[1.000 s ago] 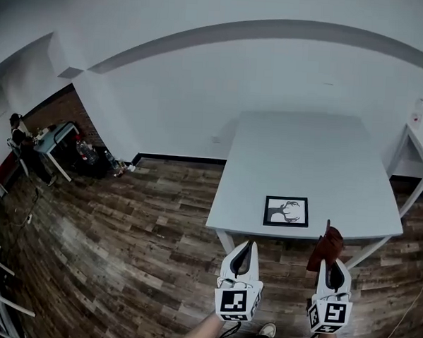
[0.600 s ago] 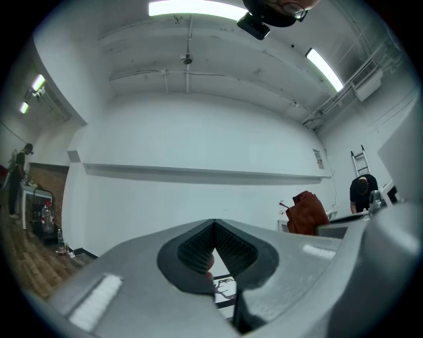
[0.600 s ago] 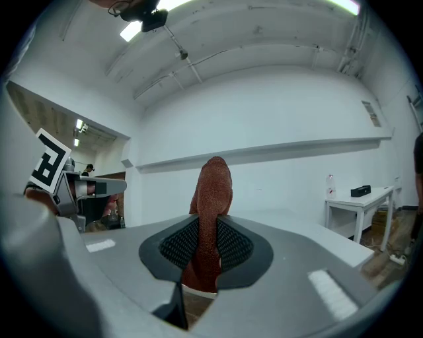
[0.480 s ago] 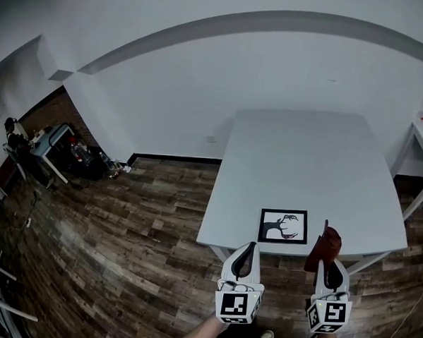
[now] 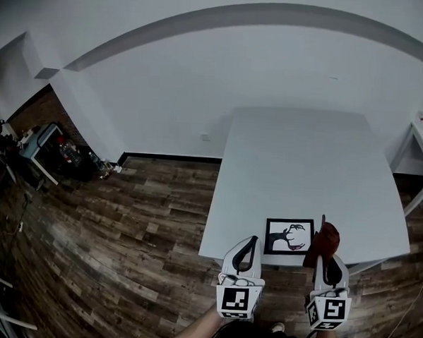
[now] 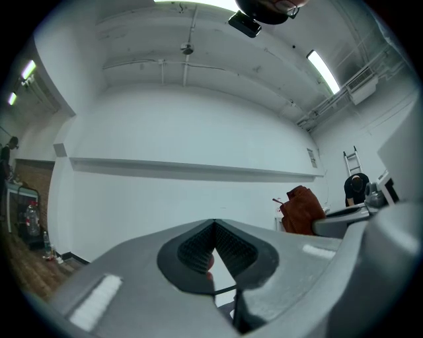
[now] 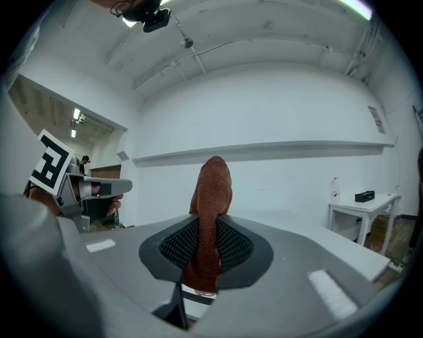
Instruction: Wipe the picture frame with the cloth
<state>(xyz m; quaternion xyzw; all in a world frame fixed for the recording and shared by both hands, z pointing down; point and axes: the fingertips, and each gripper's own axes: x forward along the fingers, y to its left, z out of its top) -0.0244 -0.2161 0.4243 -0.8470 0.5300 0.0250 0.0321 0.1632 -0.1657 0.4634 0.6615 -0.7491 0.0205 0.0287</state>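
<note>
The picture frame [image 5: 289, 237] lies flat on the white table [image 5: 297, 162], close to its near edge, a black border around a pale print of a dark antlered shape. It is probably light and stiff, with a smooth face that may be fragile, so it could skid under a wipe; pinning a corner or border would steady it. The right gripper [image 5: 325, 261] is clenched on the rust-brown cloth [image 5: 323, 243], soft and bunched, which stands up just above the frame's right edge. The left gripper [image 5: 248, 246] has its jaws pressed together, empty, near the frame's left side. Nothing else sits on the table; a small side table [image 5: 421, 140] stands well apart.
</note>
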